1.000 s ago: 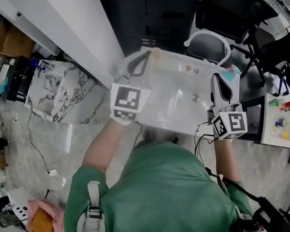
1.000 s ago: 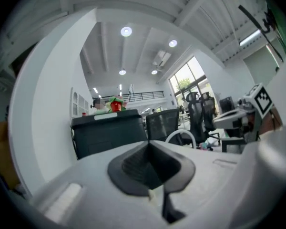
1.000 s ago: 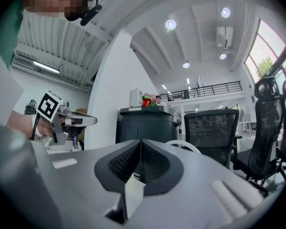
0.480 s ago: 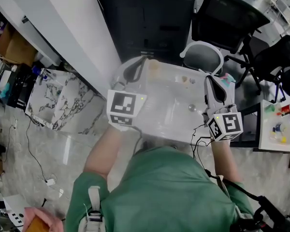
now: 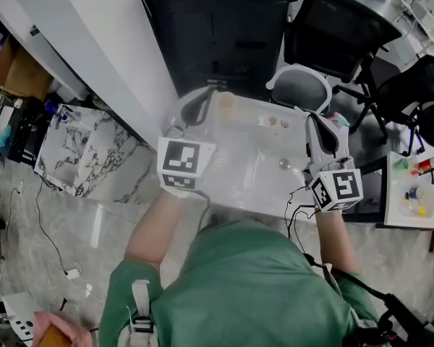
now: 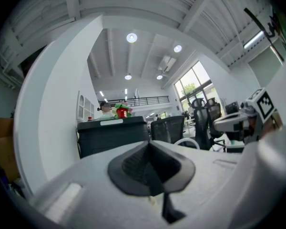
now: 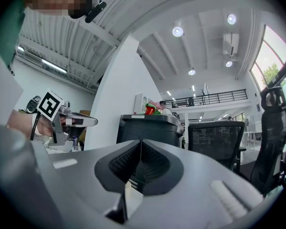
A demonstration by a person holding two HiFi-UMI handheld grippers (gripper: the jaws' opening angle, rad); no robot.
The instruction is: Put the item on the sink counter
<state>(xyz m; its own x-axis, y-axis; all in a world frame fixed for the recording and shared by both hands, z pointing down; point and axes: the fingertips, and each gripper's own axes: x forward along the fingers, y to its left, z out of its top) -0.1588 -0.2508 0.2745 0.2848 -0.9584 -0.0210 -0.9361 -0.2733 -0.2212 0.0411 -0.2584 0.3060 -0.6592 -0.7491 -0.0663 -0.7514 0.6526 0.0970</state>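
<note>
Black ribbed rubber pads (image 6: 131, 167) on the left gripper (image 5: 197, 101) are pressed together. Only a pale sliver shows at their seam, which looks like the thin rim of the translucent plastic tub (image 5: 253, 186). The right gripper (image 5: 320, 130) matches it: its dark pads (image 7: 155, 166) meet tightly on the tub's opposite rim. The tub hangs between the two grippers at the centre of the head view, just in front of the person's green shirt (image 5: 253, 280), resting on no surface. A few small pale objects (image 5: 228, 105) lie loose inside, too small to name.

The tub looks light but wide, and its thin walls will likely bow. Smooth plastic could slip from a pinch, so opposite rims held level seem the safest grip, keeping the contents from sliding.

Each gripper body is smooth pale grey plastic. Outward, a dark cabinet (image 5: 217, 27) sits at upper centre, a black mesh office chair (image 5: 340, 27) at upper right, and a marbled white slab (image 5: 94, 143) at left. No sink is visible in any view.
</note>
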